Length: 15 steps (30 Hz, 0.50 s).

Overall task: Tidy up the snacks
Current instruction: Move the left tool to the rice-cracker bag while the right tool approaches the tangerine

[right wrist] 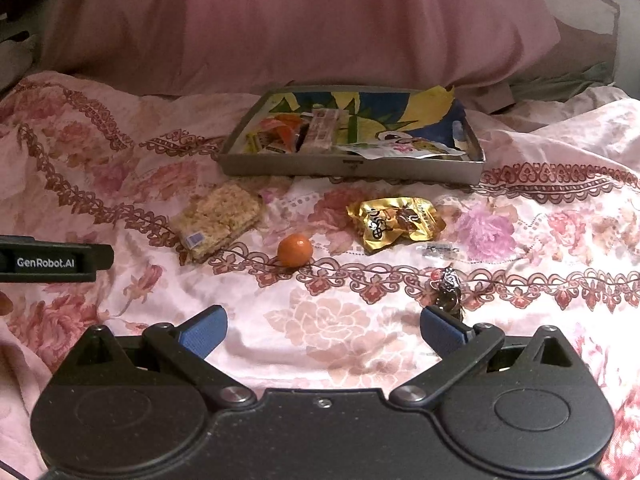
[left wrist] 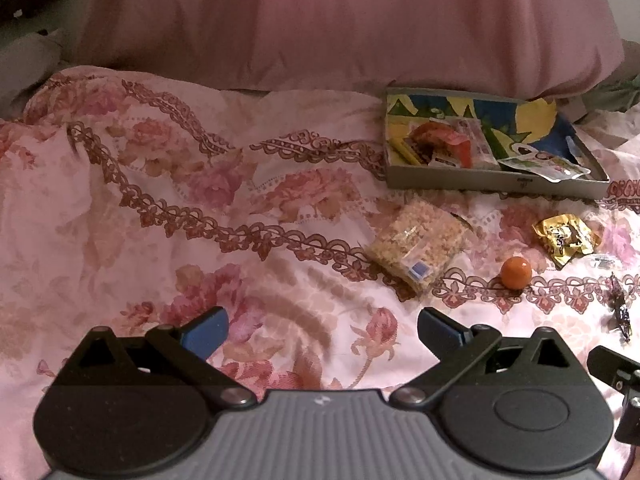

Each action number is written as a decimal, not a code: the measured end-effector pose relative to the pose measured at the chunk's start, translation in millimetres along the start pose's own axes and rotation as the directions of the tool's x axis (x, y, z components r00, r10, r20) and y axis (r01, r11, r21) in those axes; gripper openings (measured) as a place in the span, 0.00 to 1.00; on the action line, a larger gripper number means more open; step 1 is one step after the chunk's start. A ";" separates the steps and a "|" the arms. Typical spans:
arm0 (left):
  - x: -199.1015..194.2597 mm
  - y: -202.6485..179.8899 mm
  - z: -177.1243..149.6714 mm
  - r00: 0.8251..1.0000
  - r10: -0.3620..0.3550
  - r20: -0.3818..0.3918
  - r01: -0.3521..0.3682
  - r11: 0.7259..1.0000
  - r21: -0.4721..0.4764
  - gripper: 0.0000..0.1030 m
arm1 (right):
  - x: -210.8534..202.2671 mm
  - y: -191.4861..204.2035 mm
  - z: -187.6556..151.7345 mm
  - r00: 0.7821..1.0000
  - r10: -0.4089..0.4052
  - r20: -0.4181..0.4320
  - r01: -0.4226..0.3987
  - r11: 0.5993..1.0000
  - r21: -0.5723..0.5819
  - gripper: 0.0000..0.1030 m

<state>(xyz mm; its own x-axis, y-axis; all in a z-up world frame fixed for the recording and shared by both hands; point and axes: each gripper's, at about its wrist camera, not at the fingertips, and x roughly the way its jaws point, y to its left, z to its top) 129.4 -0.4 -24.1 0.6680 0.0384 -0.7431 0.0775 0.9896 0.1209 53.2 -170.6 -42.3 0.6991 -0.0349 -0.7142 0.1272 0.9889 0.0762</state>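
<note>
A shallow grey box [right wrist: 352, 170] [left wrist: 496, 184] with a blue and yellow lining holds several snack packets on the floral bedspread. In front of it lie a clear-wrapped puffed-rice bar [right wrist: 218, 220] [left wrist: 418, 246], a small orange ball [right wrist: 295, 250] [left wrist: 516, 273], a gold wrapper [right wrist: 396, 222] [left wrist: 566, 238] and a dark twisted candy [right wrist: 450, 290] [left wrist: 619, 310]. My left gripper [left wrist: 322, 334] is open and empty, short and left of the rice bar. My right gripper [right wrist: 323, 330] is open and empty, just short of the orange ball, its right finger beside the dark candy.
A big pink pillow [right wrist: 304, 20] rises behind the box. The floral bedspread [left wrist: 160, 200] is wrinkled and spreads left. A small clear wrapper [right wrist: 438, 249] lies right of the gold packet. The left gripper's body [right wrist: 52, 259] enters the right wrist view at the left edge.
</note>
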 end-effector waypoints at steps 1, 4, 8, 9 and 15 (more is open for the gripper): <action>1.2 -0.4 0.3 1.000 0.001 -0.004 -0.001 1.000 0.001 1.00 | 1.6 0.6 1.7 1.000 0.002 -0.003 -0.002 1.000 -0.006 0.99; 5.9 -1.4 1.5 1.000 -0.004 -0.020 0.004 1.000 0.005 1.00 | 6.9 4.3 7.9 1.000 0.003 -0.015 -0.003 0.999 -0.038 0.99; 14.1 -1.7 4.5 0.999 -0.007 -0.047 0.007 1.000 -0.002 1.00 | 12.7 7.4 13.8 1.000 0.000 -0.021 -0.002 0.997 -0.073 0.99; 15.9 -1.7 5.6 0.999 -0.007 -0.052 0.007 1.000 -0.005 1.00 | 14.1 7.5 15.3 1.000 0.000 -0.024 -0.002 0.997 -0.078 0.99; 28.8 -3.4 16.0 0.995 -0.061 -0.082 0.061 0.998 -0.004 1.00 | 24.4 4.7 24.7 0.999 0.012 -0.044 -0.015 0.997 -0.075 0.99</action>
<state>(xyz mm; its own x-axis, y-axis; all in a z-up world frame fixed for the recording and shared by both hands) 160.2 -4.9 -35.4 0.5994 -0.0107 -0.8004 0.1149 0.9907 0.0728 88.3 -170.4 -42.2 0.6692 -0.0172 -0.7429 0.0637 0.9974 0.0344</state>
